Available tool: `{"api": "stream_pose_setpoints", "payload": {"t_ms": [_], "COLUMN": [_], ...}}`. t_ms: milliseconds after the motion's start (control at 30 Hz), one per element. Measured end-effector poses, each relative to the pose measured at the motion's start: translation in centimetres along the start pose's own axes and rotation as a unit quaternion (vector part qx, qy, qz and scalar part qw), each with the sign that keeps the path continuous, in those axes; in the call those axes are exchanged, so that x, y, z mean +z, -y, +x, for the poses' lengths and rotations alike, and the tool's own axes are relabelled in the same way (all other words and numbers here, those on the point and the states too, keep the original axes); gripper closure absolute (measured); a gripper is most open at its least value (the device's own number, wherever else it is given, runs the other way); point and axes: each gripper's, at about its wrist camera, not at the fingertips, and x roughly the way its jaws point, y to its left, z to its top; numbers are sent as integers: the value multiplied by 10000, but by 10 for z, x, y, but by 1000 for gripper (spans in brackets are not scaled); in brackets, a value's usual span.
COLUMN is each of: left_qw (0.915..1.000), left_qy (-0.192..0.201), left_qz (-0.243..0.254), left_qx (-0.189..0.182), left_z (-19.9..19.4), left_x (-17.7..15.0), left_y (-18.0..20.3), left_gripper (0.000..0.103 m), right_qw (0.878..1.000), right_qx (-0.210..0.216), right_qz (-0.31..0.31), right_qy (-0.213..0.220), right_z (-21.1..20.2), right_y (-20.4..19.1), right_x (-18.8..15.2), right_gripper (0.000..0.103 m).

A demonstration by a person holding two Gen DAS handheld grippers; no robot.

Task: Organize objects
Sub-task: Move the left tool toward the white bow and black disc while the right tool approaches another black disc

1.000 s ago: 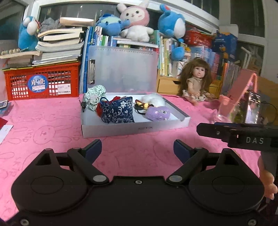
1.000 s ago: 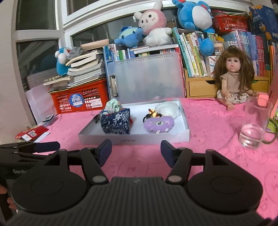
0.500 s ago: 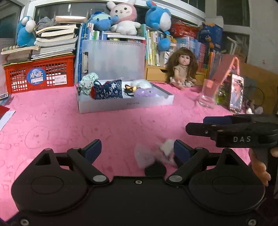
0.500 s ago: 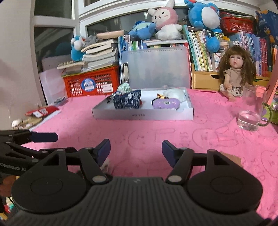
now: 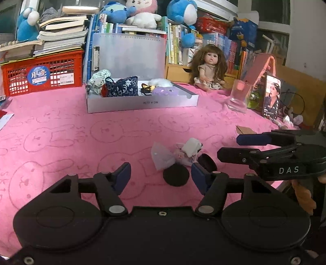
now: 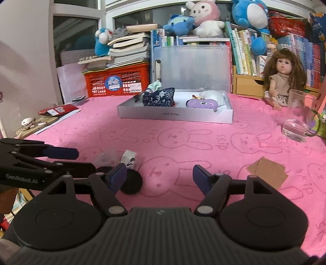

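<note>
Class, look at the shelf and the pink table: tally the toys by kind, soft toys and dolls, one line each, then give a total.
Blue soft toys: 3
Pink and white rabbit soft toy: 1
Dolls: 1
Total: 5

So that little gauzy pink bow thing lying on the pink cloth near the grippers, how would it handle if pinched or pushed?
The gauzy bow looks like thin, sheer fabric, so probably floppy and very light. Pushed, it would likely drag and bunch on the textured pink cloth rather than slide. Its black round part looks stiffer, perhaps a firmer pinch point.
</note>
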Motion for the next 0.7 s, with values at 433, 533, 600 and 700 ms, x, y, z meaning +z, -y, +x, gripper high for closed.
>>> {"api": "stream_pose_setpoints", "payload": {"t_ms": [433, 533, 600, 700], "left_qw": [9999, 9999, 9999, 9999], "left_qy": [-123, -119, -123, -121], "left_qz": [66, 85, 85, 104], "left_qx": [-71, -72, -81, -67], "left_z": [6, 6, 7, 8], "left_x": [-6, -6, -6, -6], "left_y": [7, 8, 9, 10], "left_gripper": [54, 54, 55, 57], "right_qw": [9995, 9991, 9990, 9988], "right_qx": [110, 166, 199, 249], "right_qz": [-259, -322, -351, -344], "right_qy": [-165, -204, -214, -236], "right_z": [2, 4, 5, 8], "right_y": [-13, -16, -18, -20], "right_x": [-6, -8, -9, -9], "right_gripper": [27, 28, 30, 35]}}
